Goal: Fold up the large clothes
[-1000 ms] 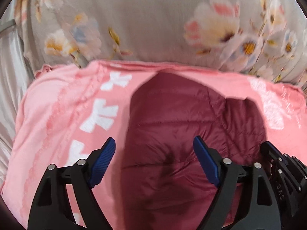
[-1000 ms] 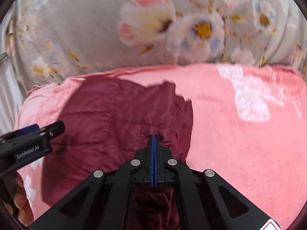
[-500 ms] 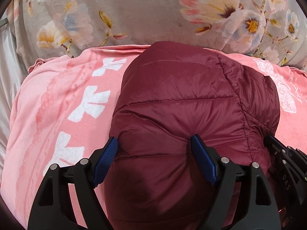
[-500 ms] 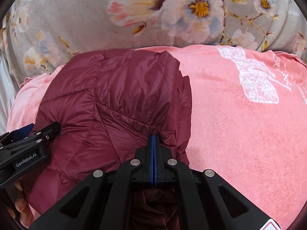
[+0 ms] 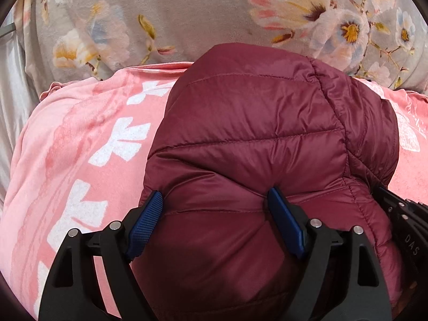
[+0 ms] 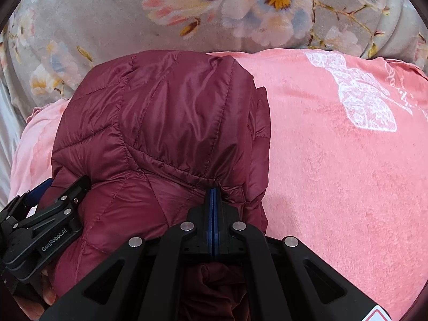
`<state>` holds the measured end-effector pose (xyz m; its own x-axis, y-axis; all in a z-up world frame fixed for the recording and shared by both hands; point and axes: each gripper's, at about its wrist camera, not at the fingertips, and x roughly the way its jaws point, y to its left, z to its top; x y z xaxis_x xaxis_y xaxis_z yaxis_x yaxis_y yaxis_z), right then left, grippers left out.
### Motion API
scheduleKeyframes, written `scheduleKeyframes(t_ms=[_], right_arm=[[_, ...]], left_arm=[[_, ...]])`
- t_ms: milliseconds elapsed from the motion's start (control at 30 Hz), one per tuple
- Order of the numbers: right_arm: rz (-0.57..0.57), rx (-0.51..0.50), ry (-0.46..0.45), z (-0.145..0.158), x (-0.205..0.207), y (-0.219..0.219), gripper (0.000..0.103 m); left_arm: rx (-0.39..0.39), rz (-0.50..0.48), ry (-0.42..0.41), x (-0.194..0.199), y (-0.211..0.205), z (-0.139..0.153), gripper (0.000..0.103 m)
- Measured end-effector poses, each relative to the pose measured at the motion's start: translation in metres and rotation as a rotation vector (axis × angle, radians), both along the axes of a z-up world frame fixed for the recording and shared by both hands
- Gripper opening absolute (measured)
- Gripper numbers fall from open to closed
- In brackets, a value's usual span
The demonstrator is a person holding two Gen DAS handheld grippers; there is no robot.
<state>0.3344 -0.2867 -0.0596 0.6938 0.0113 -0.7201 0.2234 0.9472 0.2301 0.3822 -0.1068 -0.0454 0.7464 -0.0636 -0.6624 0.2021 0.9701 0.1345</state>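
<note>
A dark red quilted puffer jacket [image 5: 254, 139] lies bunched and folded on a pink blanket [image 5: 80, 160]; it also shows in the right wrist view [image 6: 160, 123]. My left gripper [image 5: 214, 208] is open, its blue pads wide apart with the jacket's near fold bulging between them. My right gripper [image 6: 213, 195] is shut on the jacket's near edge, with fabric pinched between the pads and bunched below. The left gripper shows at the lower left of the right wrist view [image 6: 45, 230], against the jacket's left side.
The pink blanket [image 6: 334, 160] with white prints covers the surface. Behind it lies a grey floral cover [image 5: 174, 13], also in the right wrist view [image 6: 107, 13]. A pale satin sheet [image 5: 13, 85] runs along the left edge.
The jacket has been pushed forward over itself, rising from a flat layer into a puffy fold that reaches the blanket's far edge. Both grippers moved forward with it; the right stayed shut.
</note>
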Motion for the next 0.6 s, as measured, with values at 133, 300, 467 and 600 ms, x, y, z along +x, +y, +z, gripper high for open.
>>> scheduleKeyframes(t_ms=[133,300,467,600], right_arm=[[-0.002,-0.039,0.007,0.004,0.0,0.004,0.0],[-0.033,-0.015,-0.043,0.039,-0.054,0.007,0.008],[-0.035,0.016,-0.076,0.052,-0.116,0.015,0.017],[-0.038,0.012,-0.063,0.042,-0.149,0.024,0.017]], left_arm=[[-0.002,0.003,0.004,0.001,0.001,-0.001,0.081],[-0.011,-0.002,0.03,-0.014,0.014,0.018,0.081],[0.003,-0.012,-0.058,-0.073,0.037,0.046,0.091],[0.017,-0.014,-0.063,-0.108,0.044,0.048,0.091]])
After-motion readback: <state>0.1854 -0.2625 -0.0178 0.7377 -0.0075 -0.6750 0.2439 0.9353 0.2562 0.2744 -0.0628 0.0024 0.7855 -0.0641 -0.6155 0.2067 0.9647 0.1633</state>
